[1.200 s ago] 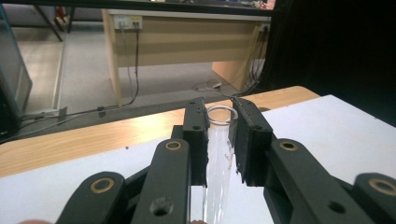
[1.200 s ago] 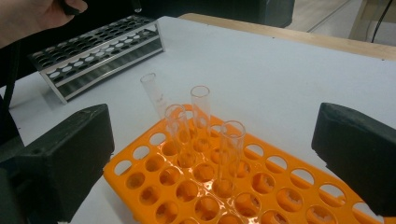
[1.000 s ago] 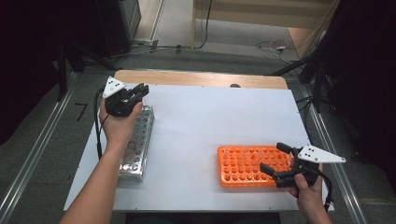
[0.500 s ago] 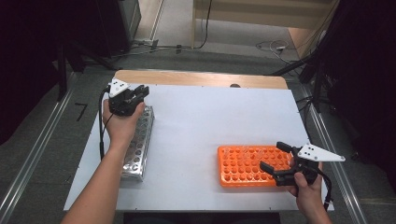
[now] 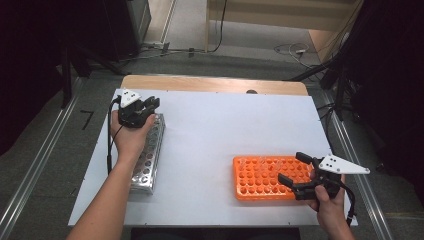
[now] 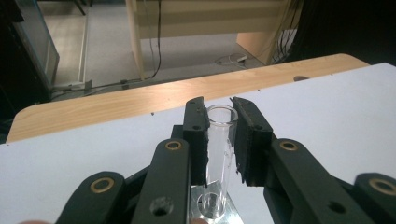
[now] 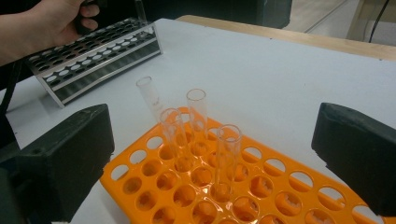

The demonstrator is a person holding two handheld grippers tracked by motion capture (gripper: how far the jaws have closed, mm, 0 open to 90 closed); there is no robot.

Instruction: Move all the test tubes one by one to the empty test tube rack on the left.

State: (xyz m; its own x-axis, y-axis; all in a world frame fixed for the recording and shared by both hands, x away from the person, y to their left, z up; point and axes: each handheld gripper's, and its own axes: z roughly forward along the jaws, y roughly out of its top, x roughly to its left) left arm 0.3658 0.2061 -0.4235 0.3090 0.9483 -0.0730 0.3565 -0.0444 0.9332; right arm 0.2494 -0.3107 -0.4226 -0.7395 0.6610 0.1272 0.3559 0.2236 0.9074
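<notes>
1. Even overhead light is falling on the white table [image 5: 225, 130], which is reading bright while the floor and the dark areas toward 9 and 3 o'clock are sinking into near black in the high view.
2. Shadows are staying faint and short beside the metal rack [image 5: 148, 152] and the orange rack [image 5: 265, 177].
3. In the left gripper view the glass tube [image 6: 218, 140] is showing soft highlights, and the near jaws at 6 o'clock are blurring slightly.
4. In the right gripper view the jaw blocks at 8 and 4 o'clock are sitting out of focus, and straight edges are bending toward the frame borders.
</notes>
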